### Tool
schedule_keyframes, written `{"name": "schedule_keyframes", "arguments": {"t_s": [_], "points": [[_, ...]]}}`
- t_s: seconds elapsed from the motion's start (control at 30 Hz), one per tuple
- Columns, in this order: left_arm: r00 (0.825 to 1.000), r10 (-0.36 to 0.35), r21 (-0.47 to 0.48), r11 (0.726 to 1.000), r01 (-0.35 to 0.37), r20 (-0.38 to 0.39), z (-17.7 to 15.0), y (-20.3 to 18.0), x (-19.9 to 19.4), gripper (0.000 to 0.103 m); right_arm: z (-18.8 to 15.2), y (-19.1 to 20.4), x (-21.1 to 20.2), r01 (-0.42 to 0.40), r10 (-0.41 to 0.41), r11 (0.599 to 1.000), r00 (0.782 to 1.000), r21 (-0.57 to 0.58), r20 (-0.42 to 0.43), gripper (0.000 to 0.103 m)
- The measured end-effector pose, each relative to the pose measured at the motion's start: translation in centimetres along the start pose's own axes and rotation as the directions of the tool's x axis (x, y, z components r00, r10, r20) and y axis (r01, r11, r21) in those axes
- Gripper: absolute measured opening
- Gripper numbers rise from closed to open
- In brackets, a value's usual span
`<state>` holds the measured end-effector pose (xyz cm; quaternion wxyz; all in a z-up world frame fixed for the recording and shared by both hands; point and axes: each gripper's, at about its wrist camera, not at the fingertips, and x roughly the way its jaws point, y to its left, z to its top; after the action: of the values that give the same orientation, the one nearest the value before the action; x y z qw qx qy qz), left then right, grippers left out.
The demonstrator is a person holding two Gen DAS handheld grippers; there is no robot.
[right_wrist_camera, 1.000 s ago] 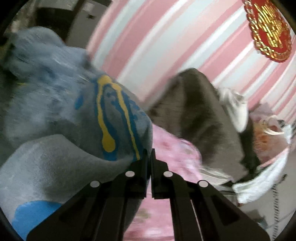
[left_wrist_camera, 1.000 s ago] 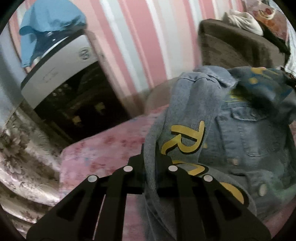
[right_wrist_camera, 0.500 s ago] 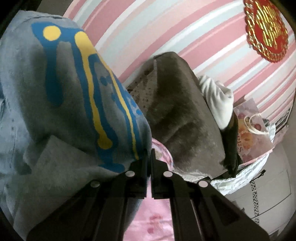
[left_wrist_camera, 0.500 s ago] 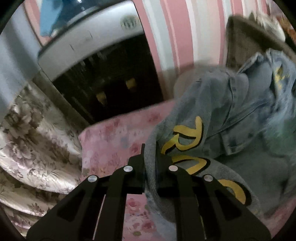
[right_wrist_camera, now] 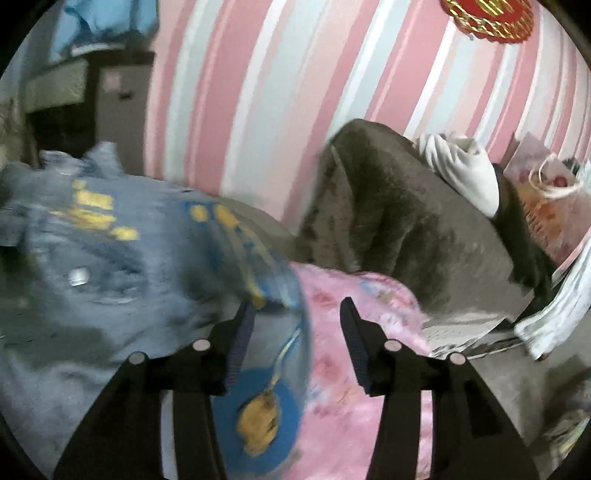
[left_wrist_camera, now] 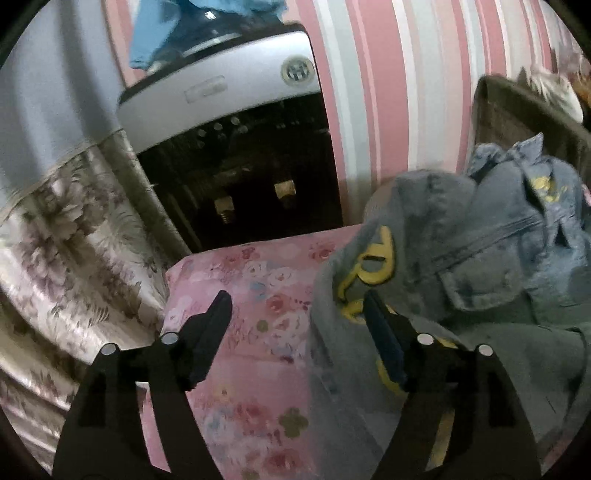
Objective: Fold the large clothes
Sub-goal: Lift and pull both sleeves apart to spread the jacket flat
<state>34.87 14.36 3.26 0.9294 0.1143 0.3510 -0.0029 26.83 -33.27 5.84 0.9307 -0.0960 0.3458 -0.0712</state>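
1. A blue denim jacket (left_wrist_camera: 480,266) with yellow lettering lies in a crumpled heap on a pink floral bedspread (left_wrist_camera: 258,295). In the left wrist view the heap covers the right part of the bedspread, and the bedspread's far left corner stays bare.
2. The left gripper (left_wrist_camera: 297,301) has its jaws spread wide and still opening. Bare bedspread and the jacket's near left edge lie between them. The right finger (left_wrist_camera: 384,339) stands in front of the denim by the yellow letters; whether it touches the cloth cannot be told. The left finger is over bare bedspread, clear of the jacket.
3. In the right wrist view the same jacket (right_wrist_camera: 110,258) fills the left half, blurred, with a metal button and yellow print showing. A part with a blue patch and a yellow drip design reaches down to the near edge of the picture.
4. The right gripper (right_wrist_camera: 295,310) is parted about halfway and opening. The jacket's right edge lies between its jaws next to the left finger (right_wrist_camera: 240,339), and the pads do not press on it. The right finger is over pink bedspread (right_wrist_camera: 351,302).
5. Beyond the bed's far edge stands a pink, white and grey striped wall (right_wrist_camera: 258,92).
6. A brown blanket-covered bulk (right_wrist_camera: 406,229) sits at the bed's far right, with a white garment (right_wrist_camera: 465,173) on it.
7. A silver and black appliance (left_wrist_camera: 229,99) stands past the far left corner, with blue cloth (left_wrist_camera: 166,26) on top.
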Motion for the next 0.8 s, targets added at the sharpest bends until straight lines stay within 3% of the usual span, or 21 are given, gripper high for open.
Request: {"name": "schedule_keyframes", "arguments": {"t_s": [0.1,0.27,0.4,0.47,0.6,0.8], "points": [[0.999,-0.021,-0.04,0.999,0.022,0.04,-1.4,0.1,-3.3,0.087,-2.3,1.5,-3.0,-0.042,0.042,0.999,0.999,0.005,0.024,0.051],[0.991,-0.095,-0.012,0.995,0.096,0.095,-4.7,-2.9,-8.7,0.092,-5.8,4.2,-6.1,-0.062,0.063,0.998,0.998,-0.028,0.022,0.051],[0.974,-0.213,-0.025,0.976,0.215,0.081,-7.0,-5.9,-10.7,0.094,-7.7,5.1,-7.6,-0.145,0.145,0.989,0.989,0.037,0.007,0.051],[0.969,-0.241,0.017,0.971,0.24,0.057,-8.2,-8.4,-10.7,0.094,-8.7,6.1,-8.4,-0.165,0.165,0.985,0.986,0.045,0.009,0.051],[0.972,-0.235,0.059,0.97,0.235,-0.011,-10.2,-10.9,-8.8,0.093,-10.4,7.6,-9.2,-0.197,0.198,0.978,0.98,0.074,-0.005,0.051],[0.991,-0.097,0.042,0.994,0.101,-0.089,-12.4,-8.8,-6.1,0.09,-12.2,8.5,-9.5,-0.208,0.212,0.973,0.977,0.096,-0.035,0.051]]}}
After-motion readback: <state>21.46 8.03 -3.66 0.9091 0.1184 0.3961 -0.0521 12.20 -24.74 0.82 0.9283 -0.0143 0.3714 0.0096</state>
